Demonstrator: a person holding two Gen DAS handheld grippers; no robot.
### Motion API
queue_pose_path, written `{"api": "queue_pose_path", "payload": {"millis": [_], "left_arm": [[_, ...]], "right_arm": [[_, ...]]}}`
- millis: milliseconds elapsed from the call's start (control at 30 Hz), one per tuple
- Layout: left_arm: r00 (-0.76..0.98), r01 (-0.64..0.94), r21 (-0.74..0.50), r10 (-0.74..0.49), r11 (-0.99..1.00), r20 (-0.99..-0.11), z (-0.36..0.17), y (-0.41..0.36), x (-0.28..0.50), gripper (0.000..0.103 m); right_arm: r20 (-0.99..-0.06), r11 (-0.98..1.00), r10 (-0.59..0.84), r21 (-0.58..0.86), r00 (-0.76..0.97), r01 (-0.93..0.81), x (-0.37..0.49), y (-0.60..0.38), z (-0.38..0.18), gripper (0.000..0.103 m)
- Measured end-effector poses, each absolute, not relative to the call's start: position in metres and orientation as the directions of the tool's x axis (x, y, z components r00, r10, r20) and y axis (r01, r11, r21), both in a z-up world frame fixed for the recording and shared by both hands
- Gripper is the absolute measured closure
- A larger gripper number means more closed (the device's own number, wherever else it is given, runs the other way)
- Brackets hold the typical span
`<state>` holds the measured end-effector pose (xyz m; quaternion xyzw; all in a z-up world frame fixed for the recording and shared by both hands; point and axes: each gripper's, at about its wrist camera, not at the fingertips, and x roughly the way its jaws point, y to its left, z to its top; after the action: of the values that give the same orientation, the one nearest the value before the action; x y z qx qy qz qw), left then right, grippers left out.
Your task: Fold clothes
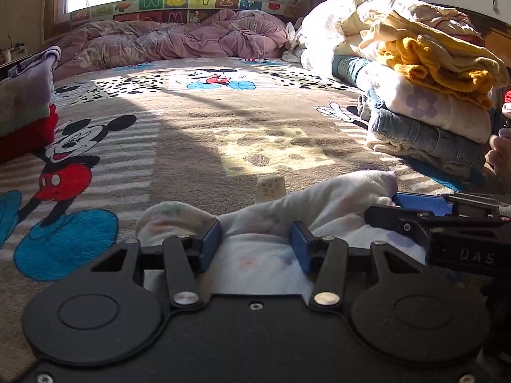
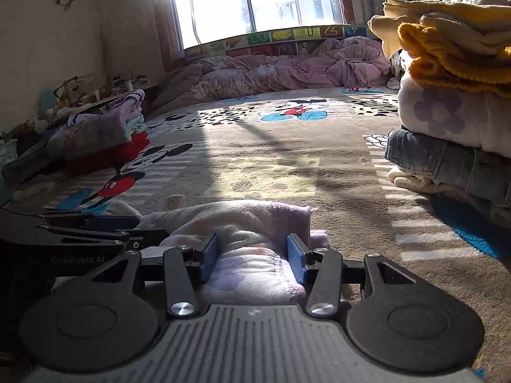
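Observation:
A white fleece garment with faint pastel prints point(image 1: 255, 220) lies bunched on the Mickey Mouse blanket point(image 1: 191, 134), right in front of both grippers. My left gripper point(image 1: 255, 245) is open, its blue pads either side of a fold of the cloth. My right gripper point(image 2: 252, 255) is open too, straddling the garment's lilac-edged end point(image 2: 249, 223). The right gripper shows at the right of the left wrist view point(image 1: 424, 210), and the left gripper at the left of the right wrist view point(image 2: 95, 226). A small label point(image 1: 270, 188) sticks up behind the garment.
A tall pile of clothes point(image 1: 424, 73) with yellow knit, floral fleece and jeans stands at the right. A folded stack on a red item point(image 1: 25, 108) sits at the left. A rumpled pink quilt point(image 1: 179, 38) lies along the far edge under the window.

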<state>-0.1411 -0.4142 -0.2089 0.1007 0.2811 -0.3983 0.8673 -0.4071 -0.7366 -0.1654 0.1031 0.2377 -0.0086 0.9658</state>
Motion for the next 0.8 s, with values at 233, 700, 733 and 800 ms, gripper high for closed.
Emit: {"api": "queue_pose_path", "payload": {"millis": [233, 700, 733, 800], "left_arm": [[0.501, 0.764, -0.028, -0.619, 0.645, -0.605, -0.195, -0.416, -0.140, 0.055], [0.415, 0.387, -0.573, -0.691, 0.723, -0.592, -0.181, -0.317, -0.107, 0.029], [0.404, 0.359, -0.596, -0.695, 0.718, -0.594, -0.185, -0.314, -0.107, 0.029], [0.370, 0.293, -0.656, -0.715, 0.696, -0.593, -0.197, -0.309, -0.108, 0.029]], "right_arm": [[-0.418, 0.962, 0.041, 0.262, 0.908, 0.077, -0.426, -0.747, -0.156, 0.054], [-0.312, 0.500, 0.248, 0.852, 0.917, 0.154, -0.473, -0.841, -0.197, 0.015], [-0.326, 0.510, 0.261, 0.846, 0.909, 0.156, -0.468, -0.837, -0.198, 0.015], [-0.356, 0.534, 0.286, 0.830, 0.890, 0.160, -0.458, -0.827, -0.199, 0.014]]}}
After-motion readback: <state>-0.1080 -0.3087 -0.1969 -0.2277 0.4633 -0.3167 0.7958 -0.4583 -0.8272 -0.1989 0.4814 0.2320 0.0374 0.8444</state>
